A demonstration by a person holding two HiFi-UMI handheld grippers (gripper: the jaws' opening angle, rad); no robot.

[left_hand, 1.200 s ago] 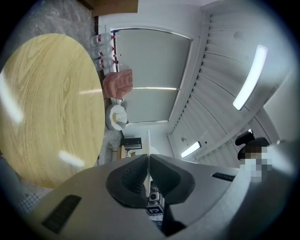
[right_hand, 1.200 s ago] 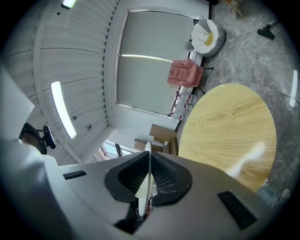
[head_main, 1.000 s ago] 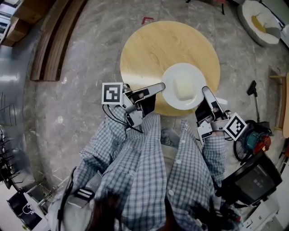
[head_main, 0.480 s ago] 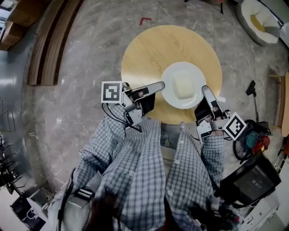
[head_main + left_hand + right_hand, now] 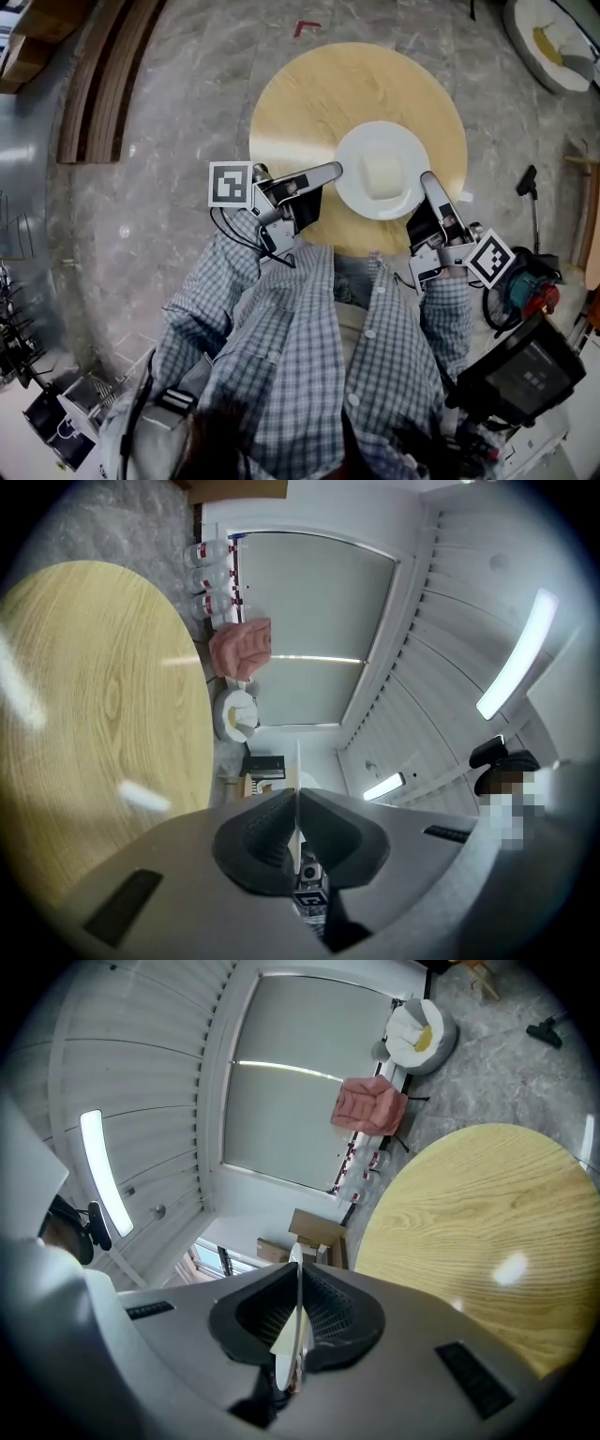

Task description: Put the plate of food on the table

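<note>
Food (image 5: 382, 174) on plate (image 5: 350, 180); plate over table (image 5: 309, 103) near side, between left tool (image 5: 336, 170) and right tool (image 5: 428, 178).

White plate (image 5: 352, 180), pale food block (image 5: 382, 174), light wood-grain table (image 5: 319, 94), blue checked shirt (image 5: 300, 356), grey marbled floor (image 5: 159, 216)

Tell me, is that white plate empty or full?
Not empty: the plate carries a pale square block of food at its middle.

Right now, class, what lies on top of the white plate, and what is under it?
A pale food block on the plate. Below, the wooden table; the part beneath is covered.
</note>
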